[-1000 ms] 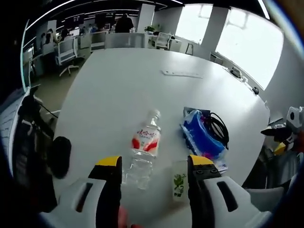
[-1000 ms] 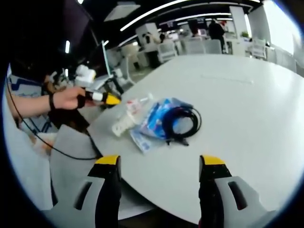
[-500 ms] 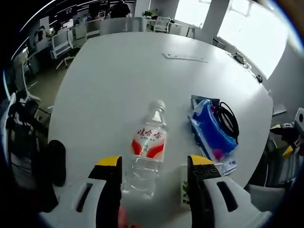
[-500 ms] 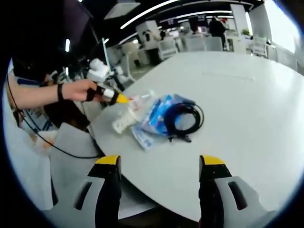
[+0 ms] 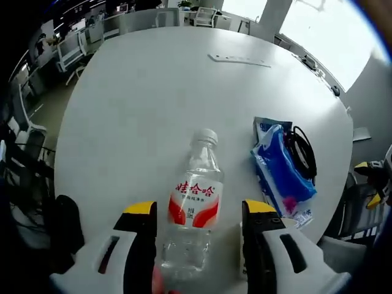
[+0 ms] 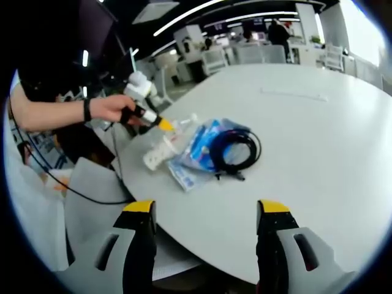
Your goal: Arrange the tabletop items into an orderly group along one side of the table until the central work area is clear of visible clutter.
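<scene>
A light, slippery, crushable water bottle (image 5: pixel 195 211), best gripped mid-label, is straddled at six o'clock by the wide-open, empty left claw (image 5: pixel 197 211).

bottle (image 5: pixel 195 208) base hidden between the jaws — the small packet's print too blurred

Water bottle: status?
Left claw open, straddling the lying water bottle. Right claw open, empty. Blue packet and black cable beside it.
</scene>
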Tool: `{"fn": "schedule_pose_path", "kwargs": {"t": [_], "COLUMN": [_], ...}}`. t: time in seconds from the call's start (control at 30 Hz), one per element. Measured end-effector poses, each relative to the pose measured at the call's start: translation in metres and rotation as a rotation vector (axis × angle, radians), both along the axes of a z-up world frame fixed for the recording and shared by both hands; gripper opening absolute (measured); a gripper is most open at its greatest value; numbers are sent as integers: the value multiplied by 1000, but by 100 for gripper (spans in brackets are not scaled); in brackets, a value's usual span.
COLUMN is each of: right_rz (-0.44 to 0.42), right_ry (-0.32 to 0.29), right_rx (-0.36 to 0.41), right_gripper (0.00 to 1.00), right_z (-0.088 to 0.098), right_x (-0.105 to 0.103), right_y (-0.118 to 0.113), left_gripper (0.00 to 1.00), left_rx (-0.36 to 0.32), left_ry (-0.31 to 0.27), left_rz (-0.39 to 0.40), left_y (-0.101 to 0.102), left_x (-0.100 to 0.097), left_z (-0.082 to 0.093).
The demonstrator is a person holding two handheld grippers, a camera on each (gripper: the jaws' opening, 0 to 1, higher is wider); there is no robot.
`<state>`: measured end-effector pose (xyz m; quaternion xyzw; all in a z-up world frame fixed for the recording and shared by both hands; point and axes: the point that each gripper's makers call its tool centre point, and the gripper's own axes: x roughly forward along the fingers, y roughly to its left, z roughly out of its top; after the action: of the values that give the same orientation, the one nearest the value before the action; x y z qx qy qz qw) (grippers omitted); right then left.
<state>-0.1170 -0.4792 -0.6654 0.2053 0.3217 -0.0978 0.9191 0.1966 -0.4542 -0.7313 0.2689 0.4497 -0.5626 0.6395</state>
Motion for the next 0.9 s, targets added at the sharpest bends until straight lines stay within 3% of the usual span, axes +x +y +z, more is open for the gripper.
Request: {"fn": "schedule_pose_path", "kwargs": {"t": [0.4, 0.67, 0.83, 0.9], "right_rz": [-2, 0, -4, -5], "right_ry": [11, 17, 16, 18], "right_rx": [11, 16, 17, 18], "right_gripper": [65, 65, 65, 65], "right_z": [-4, -6, -6, -7], "right_x": [-1, -2, -2, -2], "right_y": [2, 2, 3, 3], "left_gripper": [55, 52, 40, 40], "left_rx": [36, 58, 61, 39], "left_ry": [24, -1, -36, -19], "left_rz": [-60, -77, -70, -48], "left_y": [-10, -12, -11, -12], "left_x": [-5, -4, 3, 5], "left_z": [-9, -18, -20, -20]}}
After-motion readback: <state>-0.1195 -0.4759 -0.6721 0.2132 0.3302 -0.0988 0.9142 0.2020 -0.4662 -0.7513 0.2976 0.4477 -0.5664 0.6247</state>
